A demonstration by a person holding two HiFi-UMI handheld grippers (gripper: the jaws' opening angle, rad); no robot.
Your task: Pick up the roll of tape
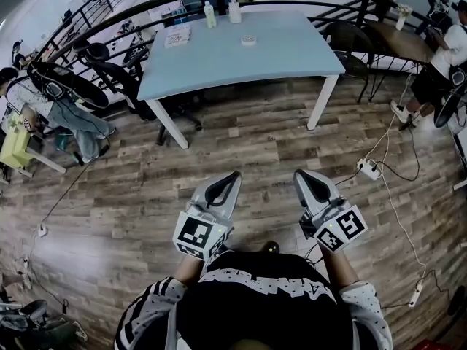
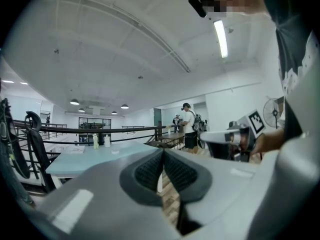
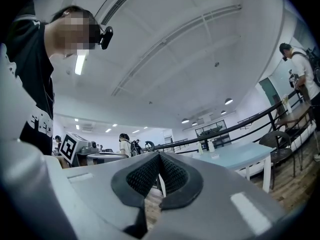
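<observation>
One roll of tape [image 1: 249, 40], small and pale, flat on the light blue table [image 1: 292, 60], on the far half of the top and clear of every edge. Judged light and stiff: a thin ring round a hollow core, likely to skate on the smooth top if nudged from the side, not fragile. Best taken from above, either with one jaw down in the core and one on the outer wall, or pinched across the whole ring. Free end too small to find in these views, so possibly a tacky patch somewhere on the rim.

Beyond the roll, near the far edge, two white bottles [image 1: 209, 14] [image 1: 234, 11], upright, side by side, apart from the roll. Left of the roll, one flat booklet [image 1: 177, 36]. Nothing else made out on the top.

Well short of the table, over the wood floor [image 1: 241, 144], two grippers held low before the person's body, side by side and not touching. Left gripper [image 1: 234, 174] [image 2: 163, 153] clenched on nothing, pads [image 2: 147, 174] pressed together. Right gripper [image 1: 298, 173] [image 3: 159, 156] likewise closed tight and empty, pads [image 3: 145, 176] meeting. Both aimed roughly level toward the table.

Off to the right on the floor, two power strips [image 1: 368, 168] [image 1: 417, 294] with trailing cables, worth stepping round. Pick-up not yet begun: gap to close first, then one pair of jaws to spread above the ring.
</observation>
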